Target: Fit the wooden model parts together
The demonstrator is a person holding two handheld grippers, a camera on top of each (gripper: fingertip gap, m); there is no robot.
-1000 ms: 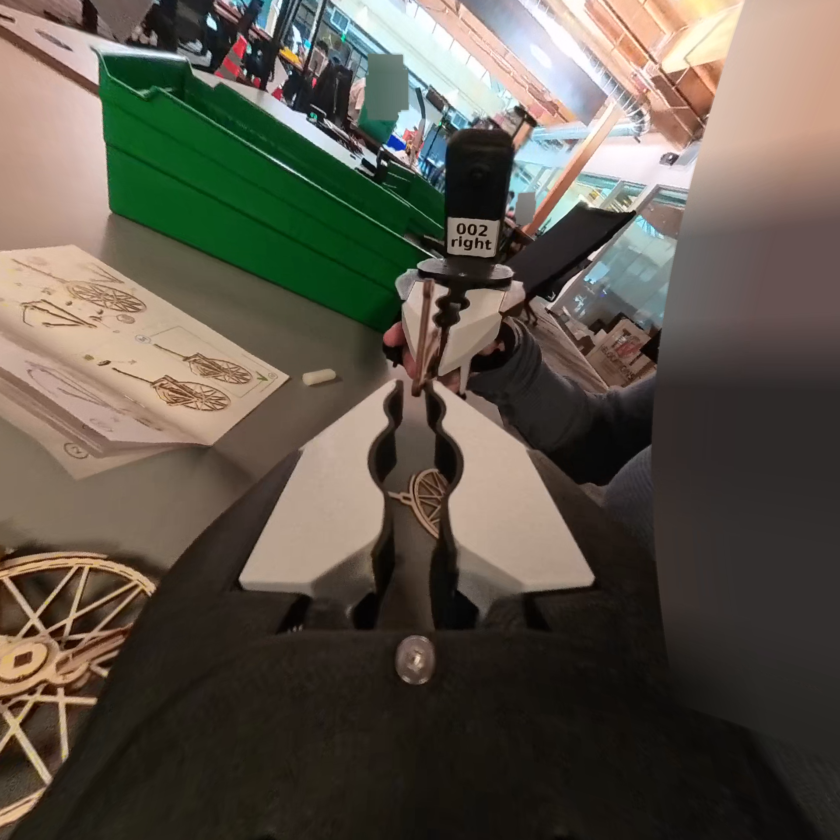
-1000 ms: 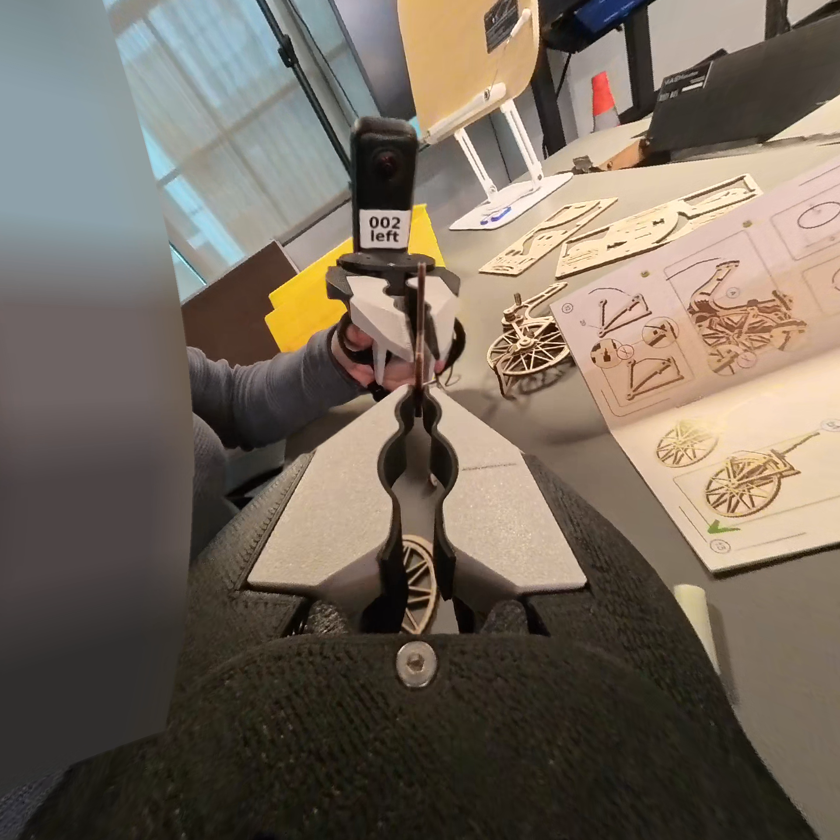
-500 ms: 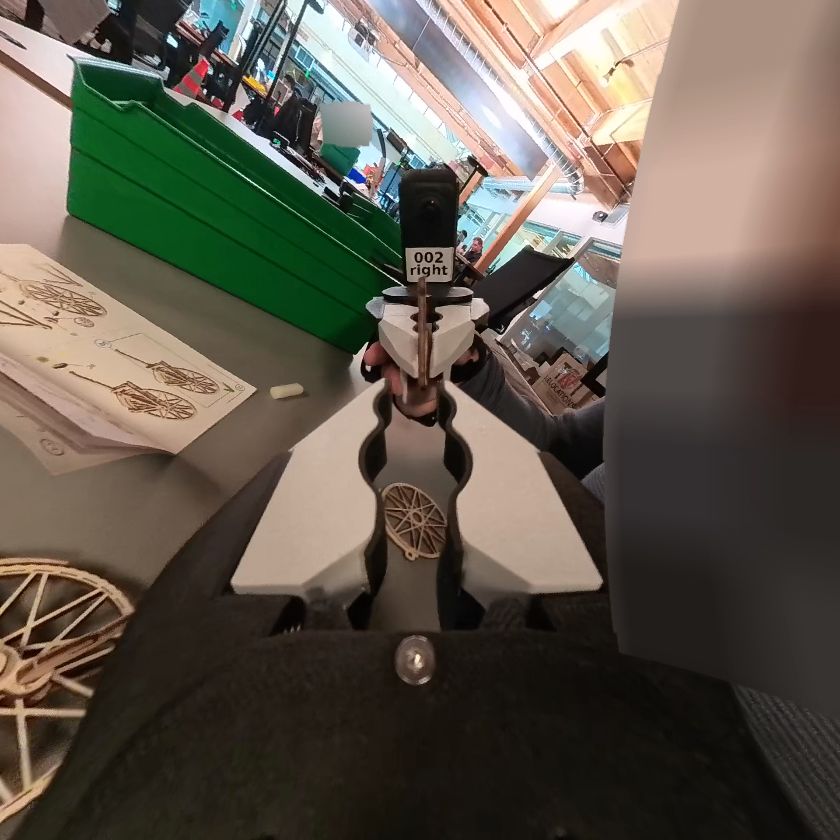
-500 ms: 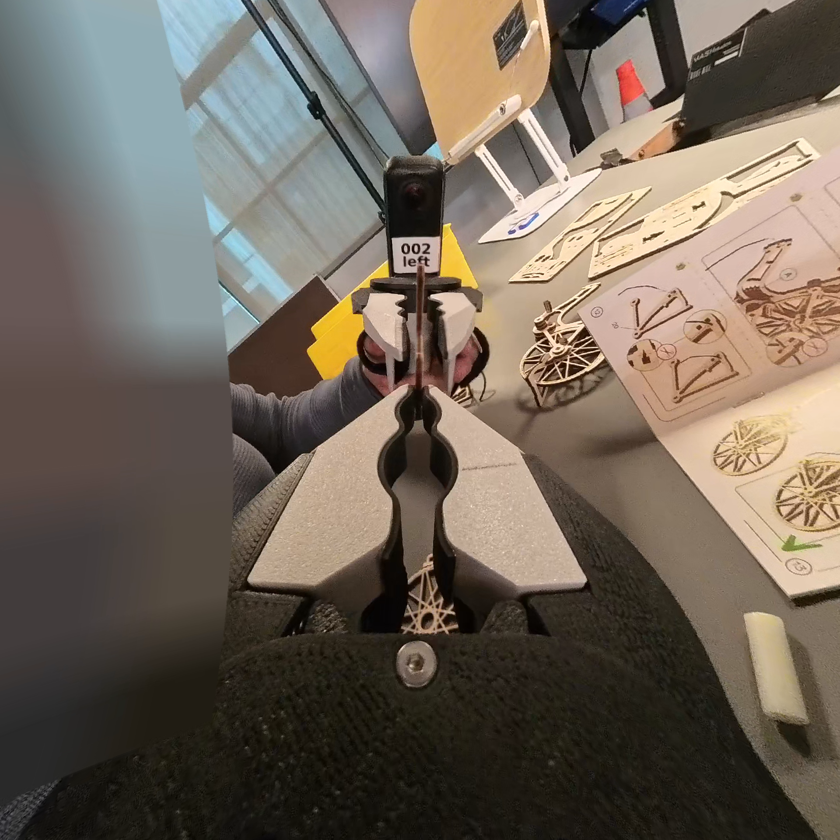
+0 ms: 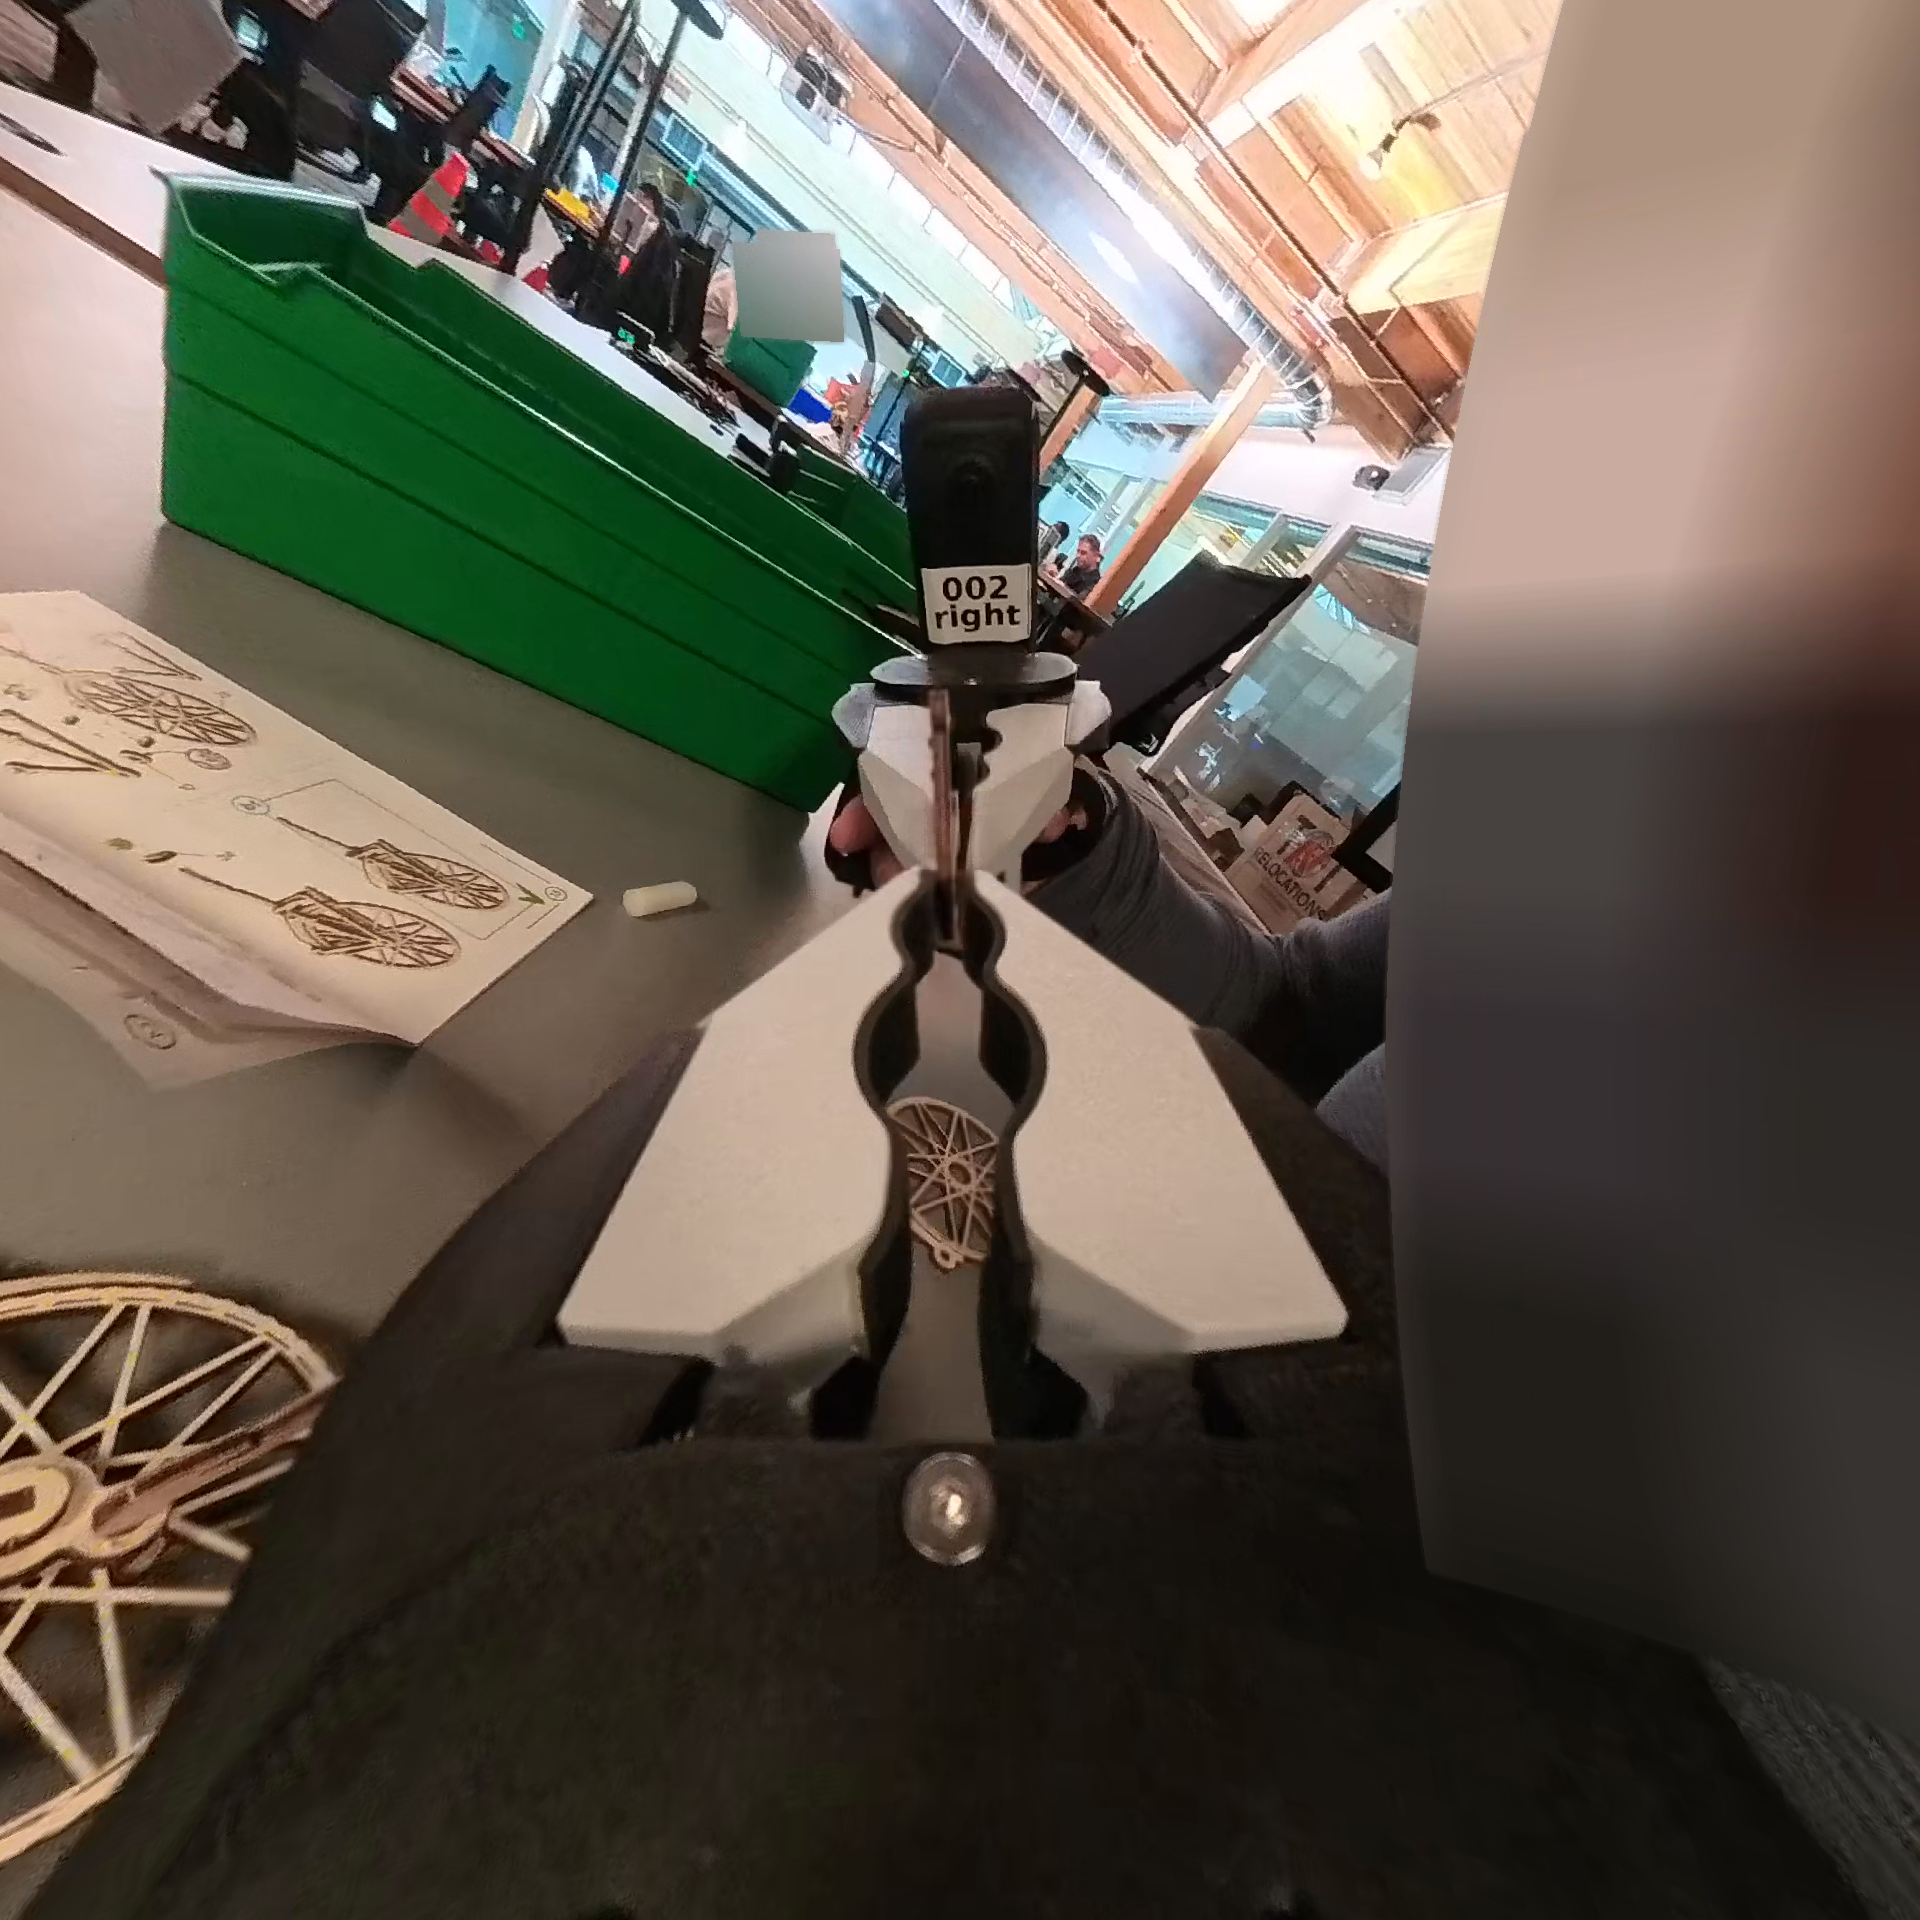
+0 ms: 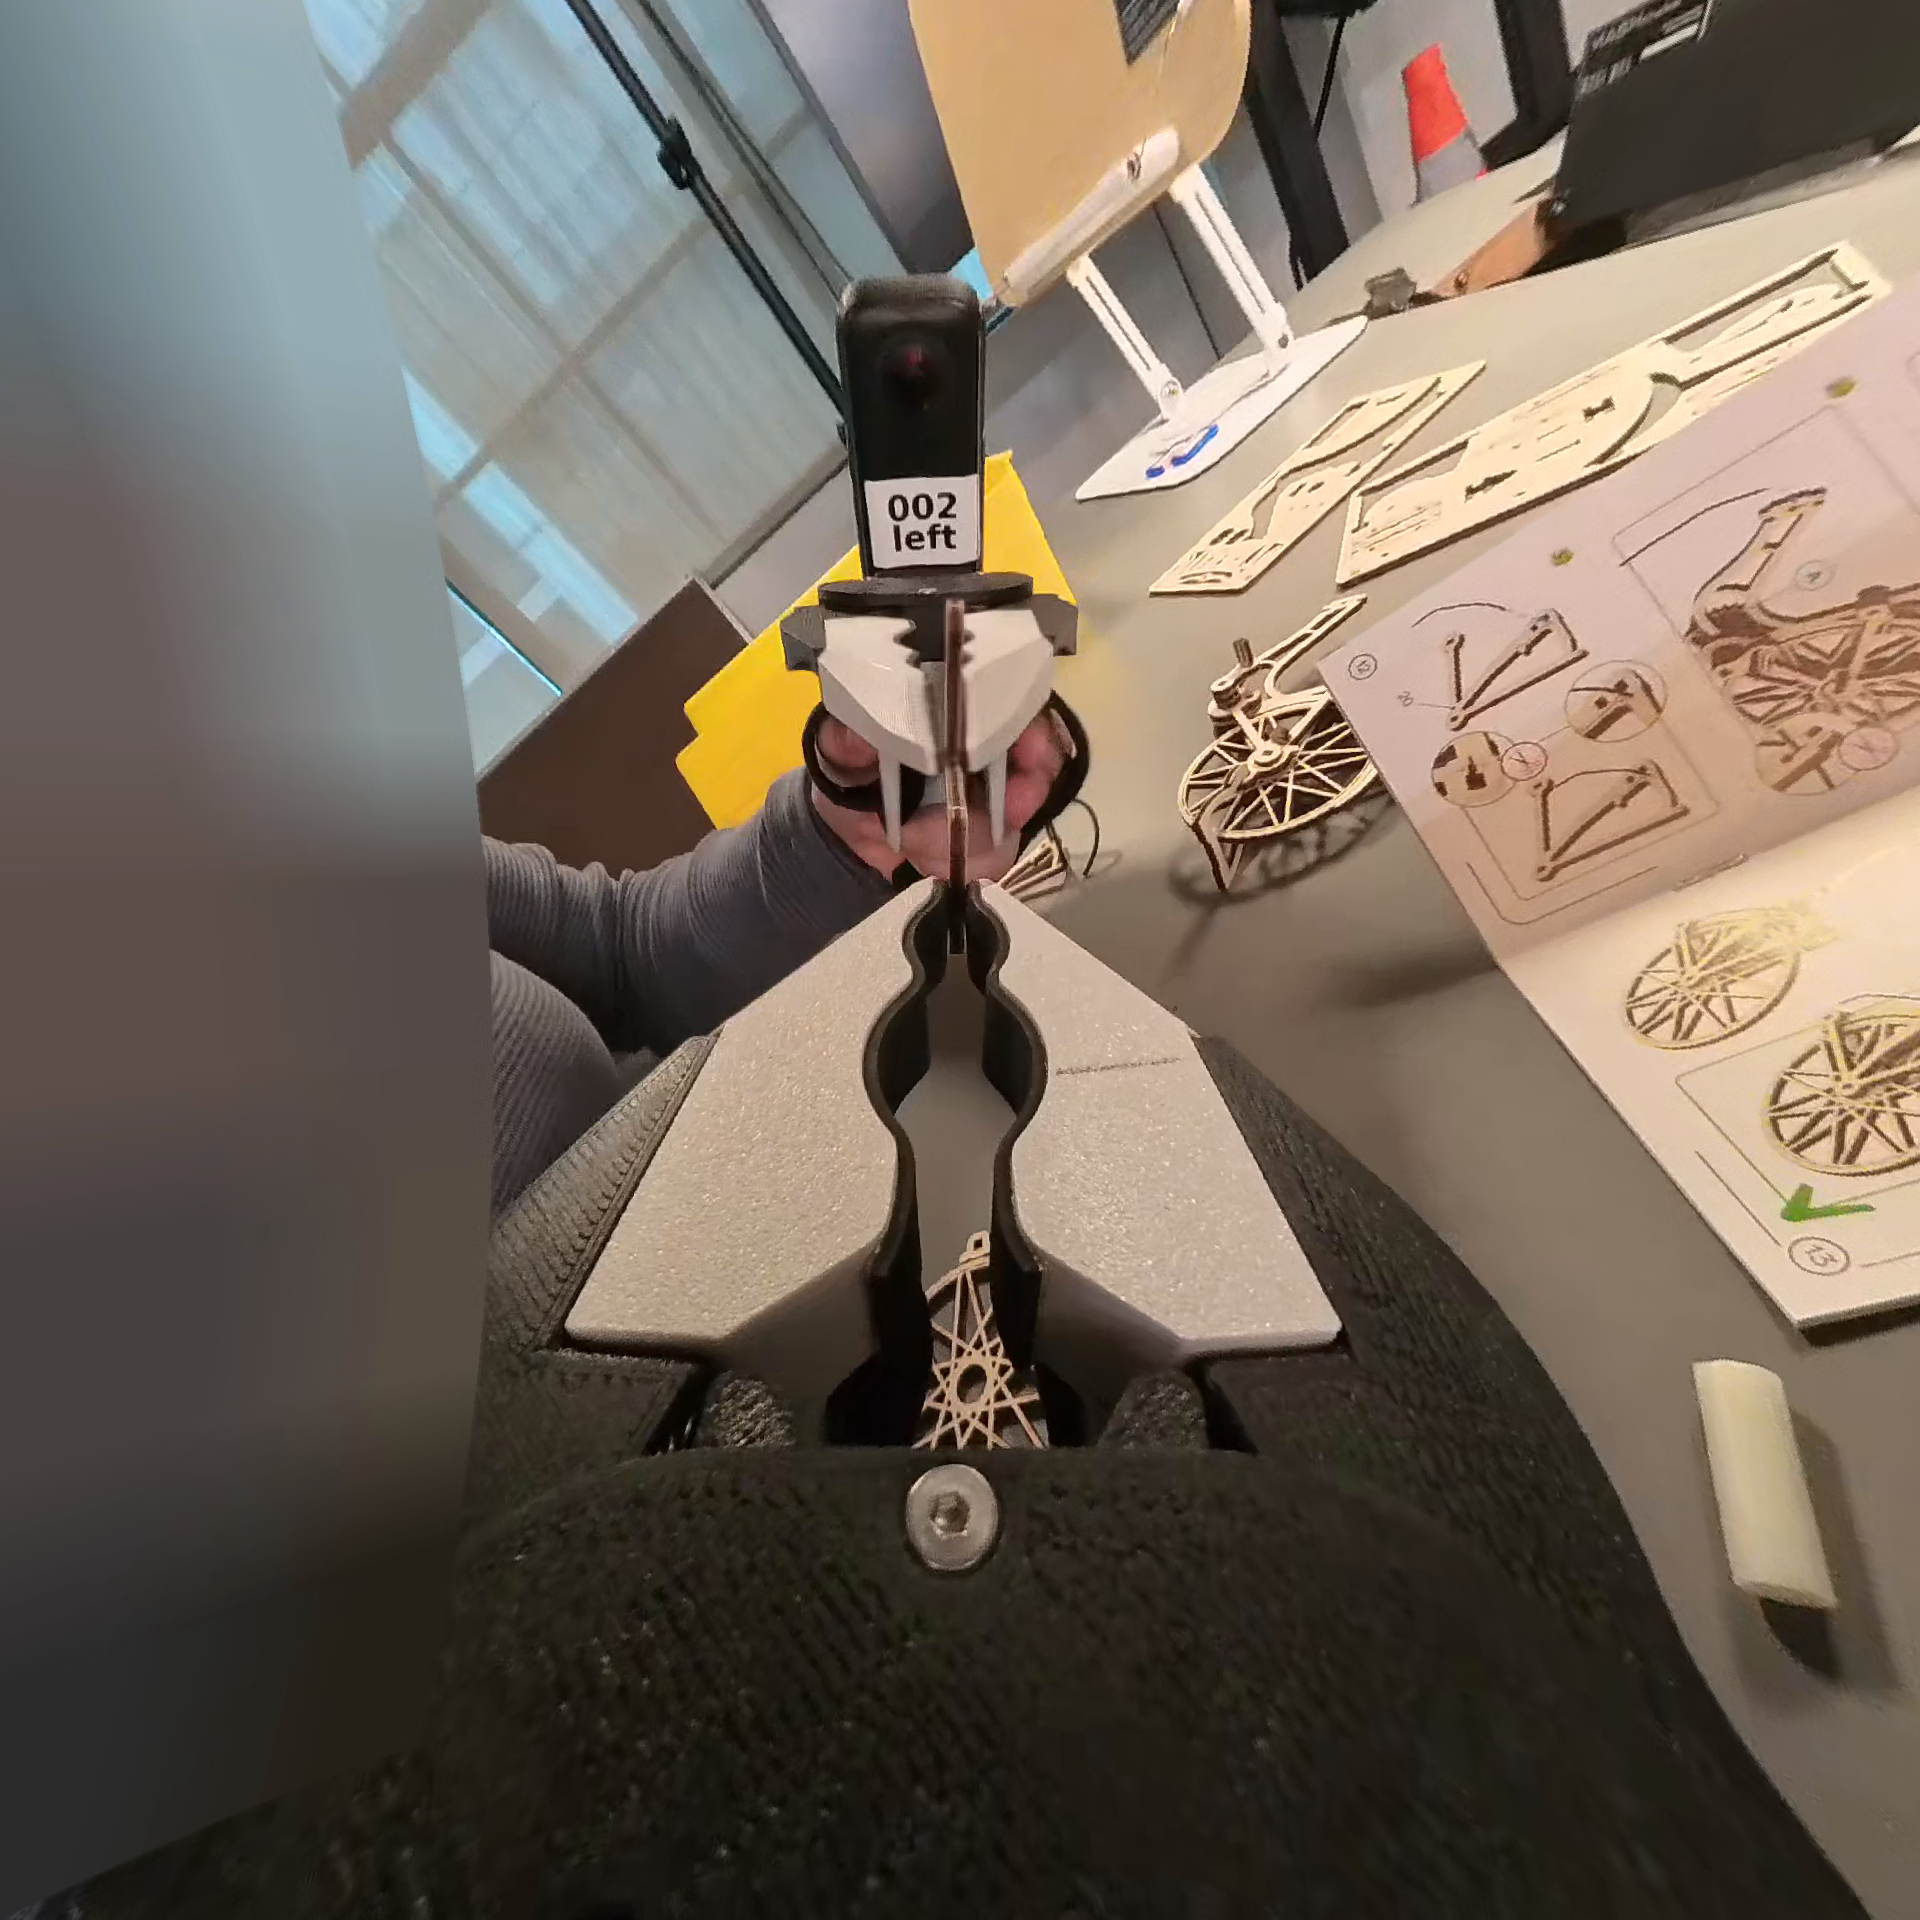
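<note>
Both grippers face each other tip to tip, pinching one thin wooden piece seen edge-on. The left gripper (image 5: 943, 914) has its jaws pressed together on the near end of this wooden strip (image 5: 940, 800), and the right gripper (image 6: 952, 914) closes on the opposite end. The strip's long axis runs straight ahead from each gripper toward the other, so neither hand is nearer; any fitting move, I judge, turns on keeping the two ends in line.

Below the left gripper's fingers a small spoked wooden wheel (image 5: 948, 1174) shows through the gap; whether it joins the strip I cannot tell. Out to the left gripper's left lie a larger wooden wheel (image 5: 114, 1475), an instruction booklet (image 5: 260, 842), a small white peg (image 5: 659, 899) and green trays (image 5: 468, 520). To the right gripper's right sit a part-built wheel assembly (image 6: 1268, 769) and punched-out wooden sheets (image 6: 1558, 416). Nothing stands between the grippers.
</note>
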